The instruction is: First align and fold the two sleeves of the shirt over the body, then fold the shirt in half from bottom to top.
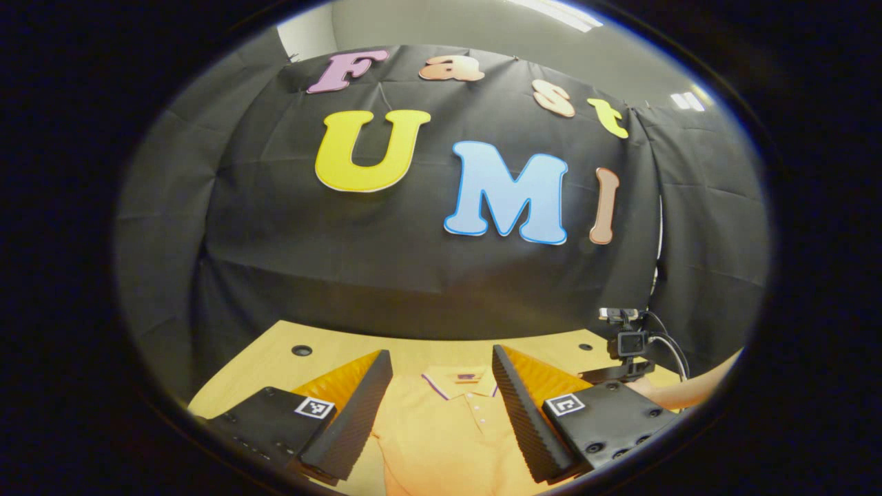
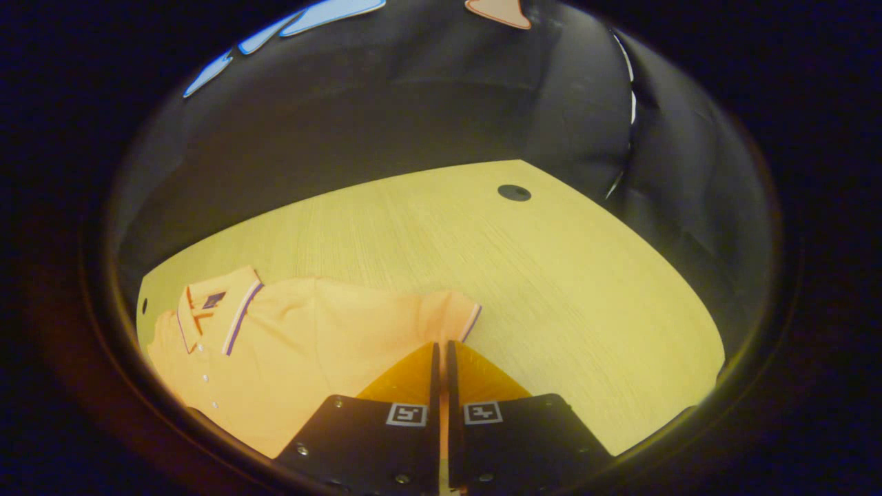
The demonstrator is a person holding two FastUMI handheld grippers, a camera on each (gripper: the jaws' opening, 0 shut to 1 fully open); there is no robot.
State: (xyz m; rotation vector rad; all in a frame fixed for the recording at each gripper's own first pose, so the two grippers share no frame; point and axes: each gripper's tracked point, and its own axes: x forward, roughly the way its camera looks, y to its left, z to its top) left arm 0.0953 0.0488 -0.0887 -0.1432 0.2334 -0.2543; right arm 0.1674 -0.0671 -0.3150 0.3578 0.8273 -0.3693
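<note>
A pale wooden table (image 2: pixel 524 275) stands before the booth's black cloth wall (image 1: pixel 386 262), and on it an orange polo shirt (image 2: pixel 310 344) lies flat, face up, collar (image 1: pixel 460 381) toward the wall. It is spread out, presumably so that each sleeve can be reached from its own side.

The right gripper (image 2: pixel 441 351) is all but closed, its two fingers parallel with only a thin slit between them, tips low at the near edge of one sleeve (image 2: pixel 441 318), whose striped cuff (image 2: pixel 471 322) lies just beyond. Cloth may be pinched in the slit, but this cannot be told. The sleeve lies extended to the side, so the first fold appears not yet made.

The left gripper (image 1: pixel 442 375) is wide open and holds nothing; it hovers above the shirt's chest, the button placket (image 1: pixel 480 415) visible between its fingers.

Farther off in the left gripper view, a small camera on a stand (image 1: pixel 630 344) sits at the table's far corner, a bare forearm (image 1: pixel 696 391) beside it. Round holes (image 2: pixel 514 193) mark the tabletop.
</note>
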